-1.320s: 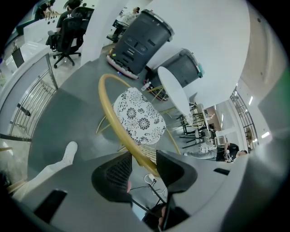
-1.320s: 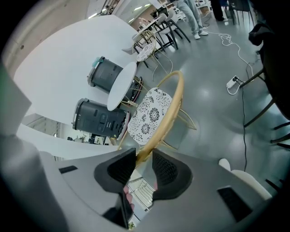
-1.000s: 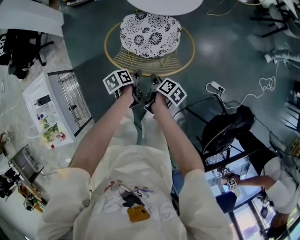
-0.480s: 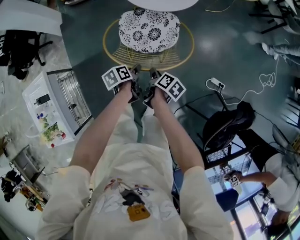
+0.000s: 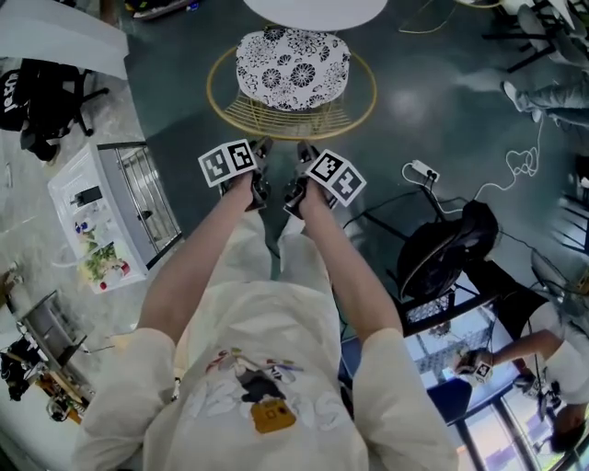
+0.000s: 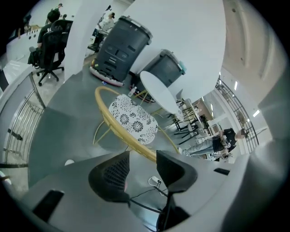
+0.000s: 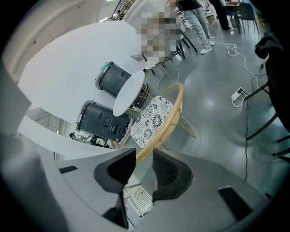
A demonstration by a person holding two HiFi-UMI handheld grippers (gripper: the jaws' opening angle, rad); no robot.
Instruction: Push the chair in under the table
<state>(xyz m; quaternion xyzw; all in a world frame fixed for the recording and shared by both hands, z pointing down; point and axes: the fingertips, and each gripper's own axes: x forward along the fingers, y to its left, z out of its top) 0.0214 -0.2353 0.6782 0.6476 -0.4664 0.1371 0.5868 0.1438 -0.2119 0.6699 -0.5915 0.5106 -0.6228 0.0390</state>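
Chair [image 5: 293, 69] and power strip [image 5: 421, 171] on floor [image 5: 433, 101]

A black office chair [image 5: 457, 237] stands at right of frame, with a white power strip [image 5: 421, 170] on the floor just above it. A white cabinet [image 5: 78, 202] occupies the left edge.

The chair [image 5: 225, 103] has a golden-yellow frame. Its cushion [image 5: 293, 69] is white with a black flower print. The desk [image 5: 313, 11] is plain white and the floor [image 5: 433, 101] dark grey-green. The left tongs [image 5: 261, 149] and right tongs [image 5: 302, 153] have black jaws and black-and-white square markers. The person's shirt [image 5: 267, 331] is cream.
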